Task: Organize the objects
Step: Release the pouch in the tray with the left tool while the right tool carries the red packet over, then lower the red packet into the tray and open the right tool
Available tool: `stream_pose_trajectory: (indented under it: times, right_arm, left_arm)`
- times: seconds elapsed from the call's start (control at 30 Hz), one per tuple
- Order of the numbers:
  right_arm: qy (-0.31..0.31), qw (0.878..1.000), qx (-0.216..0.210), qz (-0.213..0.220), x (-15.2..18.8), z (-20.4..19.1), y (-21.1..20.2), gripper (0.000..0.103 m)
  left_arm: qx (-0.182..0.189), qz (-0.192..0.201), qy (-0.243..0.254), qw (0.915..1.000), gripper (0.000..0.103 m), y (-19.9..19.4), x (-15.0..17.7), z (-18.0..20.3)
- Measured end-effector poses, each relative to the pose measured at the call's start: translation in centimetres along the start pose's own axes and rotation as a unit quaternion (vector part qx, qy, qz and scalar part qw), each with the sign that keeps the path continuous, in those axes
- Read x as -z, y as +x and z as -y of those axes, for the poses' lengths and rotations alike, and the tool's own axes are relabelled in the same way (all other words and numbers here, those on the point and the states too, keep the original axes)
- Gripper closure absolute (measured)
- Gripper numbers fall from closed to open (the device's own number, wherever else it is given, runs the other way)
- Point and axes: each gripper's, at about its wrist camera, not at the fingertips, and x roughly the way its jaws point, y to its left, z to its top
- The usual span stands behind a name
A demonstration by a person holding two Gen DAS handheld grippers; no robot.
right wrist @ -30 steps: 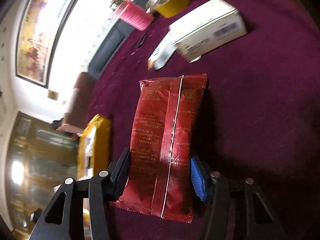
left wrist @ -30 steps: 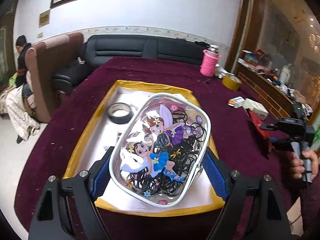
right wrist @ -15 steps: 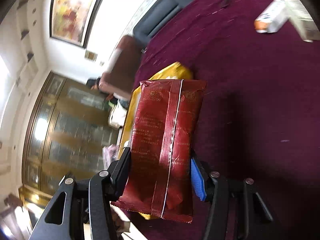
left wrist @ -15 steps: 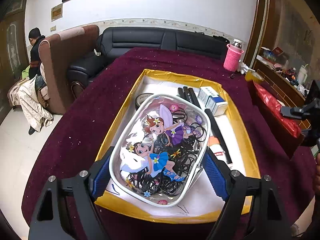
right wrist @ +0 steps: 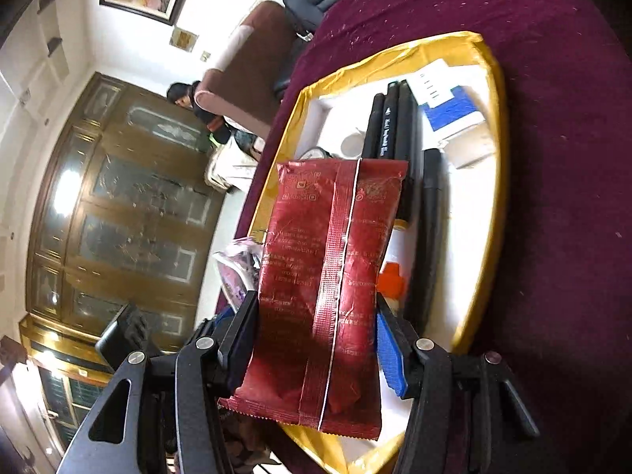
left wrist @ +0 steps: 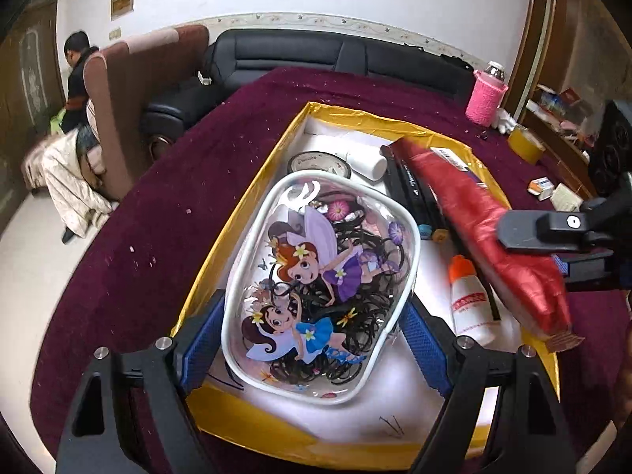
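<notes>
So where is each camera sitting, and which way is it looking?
Left wrist view: sits on the left gripper, looks down along its fingers at the cartoon pouch it holds over the yellow tray; the right gripper shows at the side.
Right wrist view: sits on the right gripper, looks down along its fingers at the red packet it holds over the tray; a bit of the left gripper shows lower left.
Both views share the tray, the black markers, the packet and the pouch.
</notes>
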Motion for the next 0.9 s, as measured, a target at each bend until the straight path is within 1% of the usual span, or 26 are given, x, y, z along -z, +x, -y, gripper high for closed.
stream_pose_trajectory:
  times: [0.17,0.2,0.23,0.3,0.4,0.5,0.57,0.6,0.73,0.8,0.9]
  right_arm:
    - [-0.022,0.999,0.049,0.008,-1.0,-0.8,1.6,0.043]
    - [-0.031,0.997,0.068,0.011,-1.5,-1.1,2.1,0.043]
    - [-0.037,0.996,0.081,0.014,-1.2,-1.3,2.0,0.043]
    - [-0.055,0.991,0.120,0.023,-1.6,-2.0,2.6,0.043]
    - [-0.069,0.986,0.152,0.027,-2.1,-2.3,3.2,0.043]
    - [-0.062,0.986,0.154,0.021,-2.2,-2.2,3.6,0.043]
    - [-0.070,0.985,0.159,0.020,-2.0,-2.4,3.6,0.043]
    - [-0.076,0.984,0.163,0.017,-1.8,-2.6,3.6,0.043]
    - [-0.092,0.982,0.165,0.005,-1.0,-3.3,4.0,0.043]
    - [-0.101,0.981,0.168,0.000,-0.6,-3.7,4.2,0.043]
    - [-0.115,0.978,0.175,-0.006,-0.1,-4.1,4.6,0.043]
  left_arm:
    - [0.005,0.000,-0.004,1.0000,0.018,0.4,-0.4,-0.5]
    - [0.005,-0.001,-0.002,1.0000,0.016,0.4,-0.3,-0.4]
    - [0.006,-0.002,0.001,1.0000,0.015,0.5,-0.3,-0.3]
    - [0.009,-0.003,0.001,1.0000,0.015,0.4,-0.3,-0.4]
    - [0.027,-0.001,-0.013,0.9996,0.014,0.1,-0.4,-1.0]
    - [0.054,-0.001,-0.043,0.9976,0.013,-0.6,-0.4,-1.9]
    - [0.067,0.003,-0.057,0.9961,0.012,-1.3,-0.4,-2.4]
    - [0.069,0.008,-0.063,0.9956,0.010,-1.8,-0.4,-2.5]
    - [0.081,0.041,-0.082,0.9925,0.007,-4.3,-0.5,-3.4]
    - [0.078,0.056,-0.090,0.9913,0.005,-5.3,-0.7,-3.7]
    - [0.071,0.068,-0.096,0.9905,0.004,-6.1,-1.1,-3.9]
